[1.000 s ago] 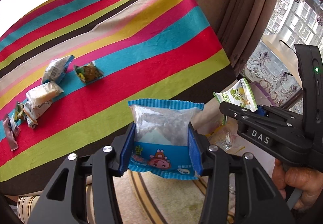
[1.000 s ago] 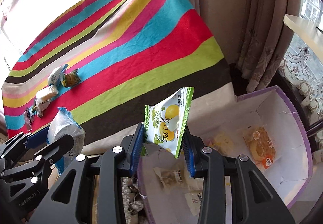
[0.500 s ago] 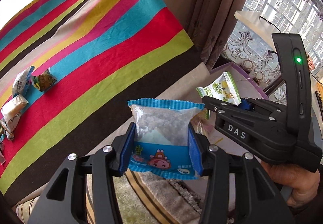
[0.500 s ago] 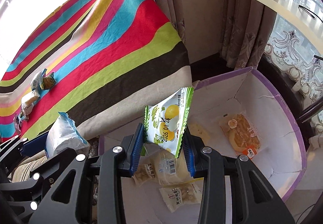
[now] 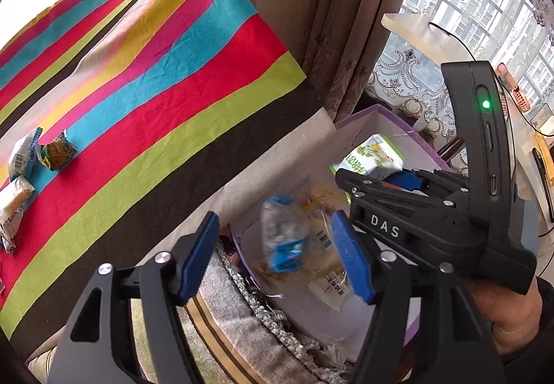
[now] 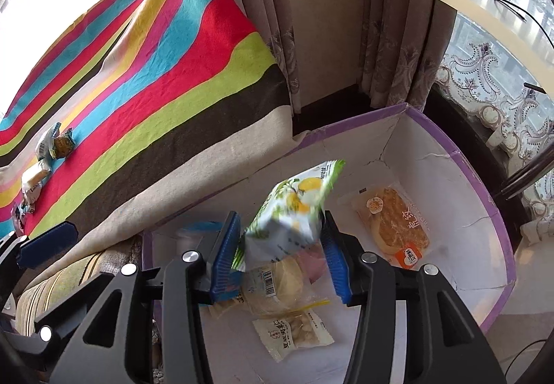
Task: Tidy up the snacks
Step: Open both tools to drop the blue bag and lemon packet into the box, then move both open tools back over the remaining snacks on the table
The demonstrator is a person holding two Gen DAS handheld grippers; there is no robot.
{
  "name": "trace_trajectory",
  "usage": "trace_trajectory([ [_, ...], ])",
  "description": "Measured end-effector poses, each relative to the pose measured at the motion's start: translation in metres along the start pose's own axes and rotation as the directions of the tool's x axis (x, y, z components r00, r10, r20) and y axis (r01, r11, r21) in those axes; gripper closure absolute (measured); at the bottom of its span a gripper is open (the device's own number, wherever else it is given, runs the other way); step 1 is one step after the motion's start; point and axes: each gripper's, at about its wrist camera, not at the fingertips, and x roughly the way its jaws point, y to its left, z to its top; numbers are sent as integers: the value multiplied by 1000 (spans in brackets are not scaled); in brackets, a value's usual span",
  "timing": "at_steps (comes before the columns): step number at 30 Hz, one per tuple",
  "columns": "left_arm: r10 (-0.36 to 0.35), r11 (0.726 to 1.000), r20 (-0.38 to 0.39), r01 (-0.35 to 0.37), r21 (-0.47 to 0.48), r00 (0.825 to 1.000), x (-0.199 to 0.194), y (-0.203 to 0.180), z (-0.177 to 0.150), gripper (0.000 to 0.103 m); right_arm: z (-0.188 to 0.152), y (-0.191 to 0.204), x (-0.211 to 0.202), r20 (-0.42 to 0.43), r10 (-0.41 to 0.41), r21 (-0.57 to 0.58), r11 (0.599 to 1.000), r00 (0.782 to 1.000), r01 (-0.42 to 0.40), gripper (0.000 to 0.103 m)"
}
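Note:
My left gripper (image 5: 275,217) hangs over the purple-rimmed white box (image 5: 363,110), its jaws opening. The blue and clear snack packet (image 5: 282,235) is blurred between the blue pads, touching neither, and is dropping into the box. My right gripper (image 6: 278,219) is also above the box (image 6: 498,211) with its jaws opening. The green and white lemon packet (image 6: 291,211) tips loose and blurred between its pads. In the left wrist view the right gripper (image 5: 381,176) sits close on the right, held by a hand (image 5: 502,314).
Several packets lie in the box, among them an orange pastry packet (image 6: 394,224) and a nut packet (image 6: 294,332). The striped tablecloth (image 5: 155,79) carries several more snacks (image 5: 55,152) at its left. Curtains (image 6: 391,20) hang behind the box. A woven rug (image 5: 242,314) lies below.
Both grippers moved from the table edge to above the box. Both jaws opened and let go of their packets, which now fall and tilt, blurred.

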Motion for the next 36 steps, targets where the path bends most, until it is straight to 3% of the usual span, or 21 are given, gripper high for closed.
trace_trajectory([
  [4,43,999,-1,-43,-28,999,0,6,0,34,0,3,-2,3,4,-4,1000,1000,-4,48],
  [7,108,993,7,-107,-55,994,-4,15,-1,27,1,6,-3,3,6,-8,1000,1000,-6,43],
  [14,268,955,12,-264,-136,963,-14,46,-7,26,2,24,-9,7,8,-42,999,1000,-8,34],
  [25,342,902,20,-322,-286,940,-39,103,-23,26,6,68,-15,8,26,-128,992,1000,-25,32],
  [36,340,872,19,-308,-381,940,-56,147,-42,26,6,122,-19,14,52,-190,981,999,-49,27],
])
